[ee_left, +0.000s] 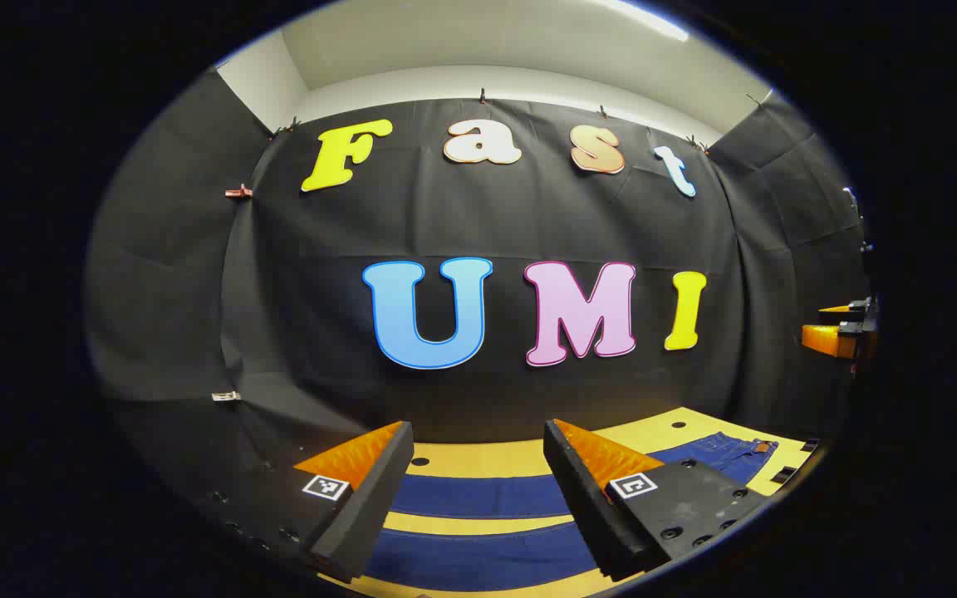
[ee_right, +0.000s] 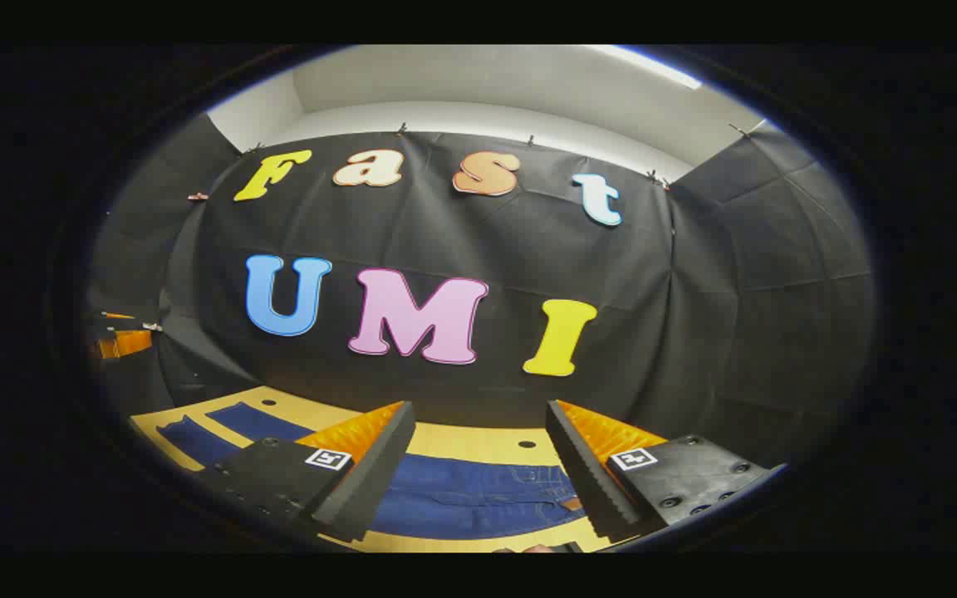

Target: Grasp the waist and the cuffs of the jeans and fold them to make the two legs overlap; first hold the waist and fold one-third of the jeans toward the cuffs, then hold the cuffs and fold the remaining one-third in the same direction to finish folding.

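Jeans (ee_left: 478,497), unfolded: legs lie apart and flat on the worktop (ee_left: 478,458), waist under the right claw (ee_right: 478,465); left claw (ee_left: 478,477) and right both wide, empty; every fold outstanding.

The left gripper (ee_left: 478,486) hangs with its fingers spread wide above dark blue denim jeans (ee_left: 478,497). They lie flat on a pale wooden table (ee_left: 487,458), legs apart, waistband (ee_left: 732,450) toward the right.

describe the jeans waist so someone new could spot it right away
Start at the tan table below the black booth wall. Dark blue jeans lie flat on it. The waist sits between the right gripper's open jaws; unlike the two plain legs, it has stitched pockets.
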`<state>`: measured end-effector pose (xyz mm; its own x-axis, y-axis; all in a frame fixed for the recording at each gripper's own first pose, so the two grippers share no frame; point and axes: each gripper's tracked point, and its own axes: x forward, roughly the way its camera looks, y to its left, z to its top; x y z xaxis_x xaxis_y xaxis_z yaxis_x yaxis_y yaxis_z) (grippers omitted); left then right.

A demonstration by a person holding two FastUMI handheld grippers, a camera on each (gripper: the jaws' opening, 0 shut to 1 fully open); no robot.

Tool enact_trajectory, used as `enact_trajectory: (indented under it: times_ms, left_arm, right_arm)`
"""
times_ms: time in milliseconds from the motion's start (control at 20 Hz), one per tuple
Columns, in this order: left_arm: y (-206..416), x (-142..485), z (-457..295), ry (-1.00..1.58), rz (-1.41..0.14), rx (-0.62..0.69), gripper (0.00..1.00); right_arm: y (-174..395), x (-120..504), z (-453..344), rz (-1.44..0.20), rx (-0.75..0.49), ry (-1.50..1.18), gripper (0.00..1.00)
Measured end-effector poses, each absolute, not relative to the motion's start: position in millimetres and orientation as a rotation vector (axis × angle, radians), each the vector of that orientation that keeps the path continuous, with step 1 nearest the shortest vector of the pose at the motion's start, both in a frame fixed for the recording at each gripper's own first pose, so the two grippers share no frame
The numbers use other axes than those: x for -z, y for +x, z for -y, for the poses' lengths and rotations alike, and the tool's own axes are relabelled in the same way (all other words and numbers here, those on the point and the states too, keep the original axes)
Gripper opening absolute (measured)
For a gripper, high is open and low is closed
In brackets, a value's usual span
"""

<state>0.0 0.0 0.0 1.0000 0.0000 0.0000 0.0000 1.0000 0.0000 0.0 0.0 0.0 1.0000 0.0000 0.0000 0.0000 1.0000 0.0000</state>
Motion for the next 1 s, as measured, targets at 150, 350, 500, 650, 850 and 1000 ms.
enact_trajectory:
  times_ms: [150, 350, 500, 650, 850, 1000]
  left_arm:
    - [6.1, 5.3, 8.9, -0.027, -0.007, 0.029, 0.98]
    - [11.6, 2.6, 17.6, -0.053, 0.004, 0.06, 0.98]
    - [13.1, 7.7, 16.2, -0.053, -0.006, 0.061, 0.98]
    - [11.6, 9.0, 10.5, -0.054, -0.012, 0.056, 0.98]
    - [8.1, 13.5, -3.1, -0.052, -0.022, 0.037, 0.98]
    - [4.5, 19.8, -18.0, -0.04, -0.038, 0.027, 0.98]
  right_arm:
    - [-2.5, 0.3, 12.5, -0.005, 0.027, -0.024, 0.97]
    - [-4.6, 1.5, 23.3, -0.018, 0.072, -0.031, 0.97]
    - [-5.9, 2.4, 24.4, -0.02, 0.074, -0.021, 0.96]
    - [-4.9, 2.5, 20.7, -0.02, 0.056, -0.033, 0.97]
    - [4.7, 1.2, 3.3, -0.013, 0.027, -0.048, 0.97]
    - [11.5, 2.1, 4.2, -0.015, 0.028, -0.091, 0.99]
